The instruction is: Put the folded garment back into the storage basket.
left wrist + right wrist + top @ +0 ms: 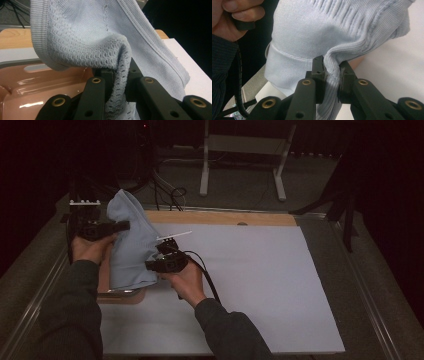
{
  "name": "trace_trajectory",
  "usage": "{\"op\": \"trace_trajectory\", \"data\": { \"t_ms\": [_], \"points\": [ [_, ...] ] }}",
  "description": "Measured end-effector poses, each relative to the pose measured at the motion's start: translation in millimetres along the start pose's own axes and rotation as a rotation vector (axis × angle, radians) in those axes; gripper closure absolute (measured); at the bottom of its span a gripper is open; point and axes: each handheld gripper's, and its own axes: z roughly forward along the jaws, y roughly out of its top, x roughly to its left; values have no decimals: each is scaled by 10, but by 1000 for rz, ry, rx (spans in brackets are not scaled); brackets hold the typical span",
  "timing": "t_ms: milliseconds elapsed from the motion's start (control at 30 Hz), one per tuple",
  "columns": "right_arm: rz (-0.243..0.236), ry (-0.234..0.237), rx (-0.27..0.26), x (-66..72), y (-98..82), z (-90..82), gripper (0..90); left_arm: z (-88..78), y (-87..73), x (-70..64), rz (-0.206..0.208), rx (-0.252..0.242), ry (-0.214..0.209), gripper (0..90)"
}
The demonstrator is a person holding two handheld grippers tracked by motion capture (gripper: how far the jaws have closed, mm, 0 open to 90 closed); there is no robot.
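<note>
Over at the far left of the high view, the left tool (116,226) sits raised by the surface's left edge, and its own view has both jaws pinched together on a fold of the pale blue knit garment (129,242) (100,37), mesh part bunched right between them. Under the cloth there's a glossy pinkish-brown tray (125,296) (37,87) on the surface (260,285), near the left side.

The garment itself hangs up off the tray, long axis running roughly top to bottom in the high view, leaning a bit so the rounded top end points away from the person and left, the lower hem draping down onto the tray.

Just right of it, the right tool (159,257) comes in from the person's side and is clamped on the garment's right edge; its own view shows a ribbed fold (332,67) squeezed tight between the jaws. A black cable trails from it back toward the sleeve.
</note>
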Motion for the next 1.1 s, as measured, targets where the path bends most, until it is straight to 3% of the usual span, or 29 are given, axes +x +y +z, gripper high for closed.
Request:
{"op": "trace_trajectory", "data": {
  "t_ms": [1100],
  "points": [
    [24,10,22,223,-10,414,793,-94,-93,165,-26,7,47,822]
  ]
}}
